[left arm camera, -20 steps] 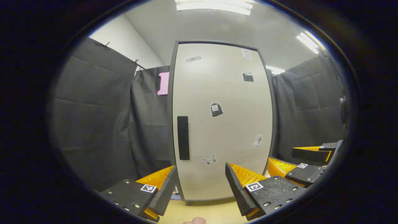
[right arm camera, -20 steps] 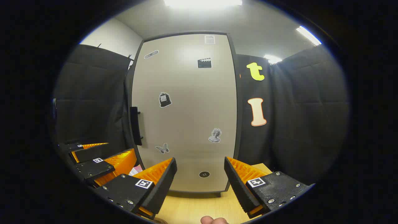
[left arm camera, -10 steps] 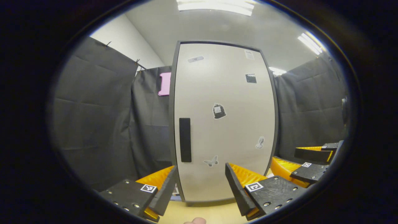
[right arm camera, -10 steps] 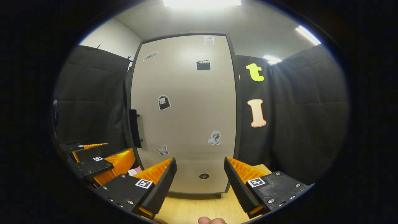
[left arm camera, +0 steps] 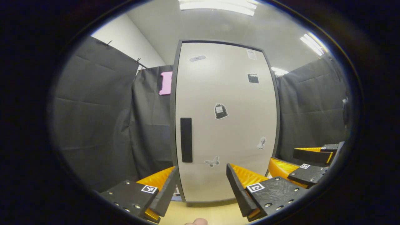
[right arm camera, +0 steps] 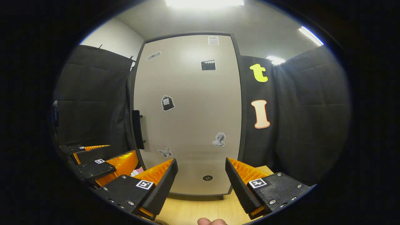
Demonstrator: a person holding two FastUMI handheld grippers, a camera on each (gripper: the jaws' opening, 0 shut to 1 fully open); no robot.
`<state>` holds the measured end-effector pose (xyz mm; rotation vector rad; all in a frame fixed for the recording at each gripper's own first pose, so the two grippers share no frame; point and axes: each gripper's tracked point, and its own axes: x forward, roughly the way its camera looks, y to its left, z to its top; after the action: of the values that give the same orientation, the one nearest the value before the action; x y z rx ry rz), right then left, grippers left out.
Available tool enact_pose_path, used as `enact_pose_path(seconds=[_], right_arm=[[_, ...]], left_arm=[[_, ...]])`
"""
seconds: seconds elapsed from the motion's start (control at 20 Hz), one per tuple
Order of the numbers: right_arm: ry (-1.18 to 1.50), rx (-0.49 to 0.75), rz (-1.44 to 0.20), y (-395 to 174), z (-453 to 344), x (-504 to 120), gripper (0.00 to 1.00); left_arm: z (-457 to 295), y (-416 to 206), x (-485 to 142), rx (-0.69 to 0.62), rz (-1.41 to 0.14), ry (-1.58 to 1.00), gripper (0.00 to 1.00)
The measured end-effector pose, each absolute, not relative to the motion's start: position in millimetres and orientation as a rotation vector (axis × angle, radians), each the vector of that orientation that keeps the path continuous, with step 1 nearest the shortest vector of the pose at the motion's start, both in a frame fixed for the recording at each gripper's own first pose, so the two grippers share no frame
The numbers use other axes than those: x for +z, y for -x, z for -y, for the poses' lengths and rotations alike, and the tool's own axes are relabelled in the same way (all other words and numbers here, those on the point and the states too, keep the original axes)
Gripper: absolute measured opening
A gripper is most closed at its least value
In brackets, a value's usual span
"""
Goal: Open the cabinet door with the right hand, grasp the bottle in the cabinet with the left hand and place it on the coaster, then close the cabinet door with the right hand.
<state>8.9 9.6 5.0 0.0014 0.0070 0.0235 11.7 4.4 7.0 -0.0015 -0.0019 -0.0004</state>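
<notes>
A tall beige cabinet door point(left arm camera: 225, 125) stands shut straight ahead, with several small stickers and a black vertical handle point(left arm camera: 186, 140) near its left edge. The same door point(right arm camera: 190, 112) and handle point(right arm camera: 137, 129) appear in the right gripper view. My left gripper point(left arm camera: 201, 184) is open and empty, short of the door's lower part. My right gripper point(right arm camera: 201, 179) is open and empty too, facing the door's lower middle. The right gripper point(left arm camera: 307, 165) shows at the left gripper view's right edge, and the left gripper point(right arm camera: 97, 161) at the other view's lower left. The shut door hides the inside.
The cabinet stands on a light wooden tabletop point(right arm camera: 193, 212). Black cloth walls point(left arm camera: 93, 118) close in on both sides. A fingertip point(right arm camera: 211, 221) shows at the bottom edge. Something pink and white point(right arm camera: 136, 171) lies on the table beside the cabinet's left foot.
Both views have drifted slightly: the cabinet door has shifted a little to the right in each. Both grippers stay open and the door stays shut.
</notes>
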Motion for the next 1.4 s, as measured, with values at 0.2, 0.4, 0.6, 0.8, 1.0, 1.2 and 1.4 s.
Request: enact_pose_path(seconds=[0.2,0.4,0.6,0.8,1.0,1.2,1.4], right_arm=[[-0.004,0.019,-0.01,-10,-4,4,0.95],[0.012,0.029,-0.015,-15,-5,3,0.95],[0.029,0.051,0.005,-24,-15,12,0.95],[0.039,0.098,0.015,-37,-40,14,0.95],[0.055,0.153,0.023,-54,-76,18,0.95],[0.069,0.21,0.042,-79,-121,28,0.95],[0.072,0.251,0.035,-111,-164,26,0.95]], left_arm=[[-1,-9,8,-0.007,0.005,0.001,0.92],[-6,-5,5,-0.002,0.002,0.004,0.92],[-17,7,0,0.005,-0.002,0.007,0.87],[-36,29,-13,0.017,-0.017,0.009,0.87],[-67,58,-29,0.066,-0.037,0.004,0.87],[-100,84,-45,0.126,-0.066,-0.028,0.87],[-139,110,-59,0.2,-0.091,-0.024,0.83]])
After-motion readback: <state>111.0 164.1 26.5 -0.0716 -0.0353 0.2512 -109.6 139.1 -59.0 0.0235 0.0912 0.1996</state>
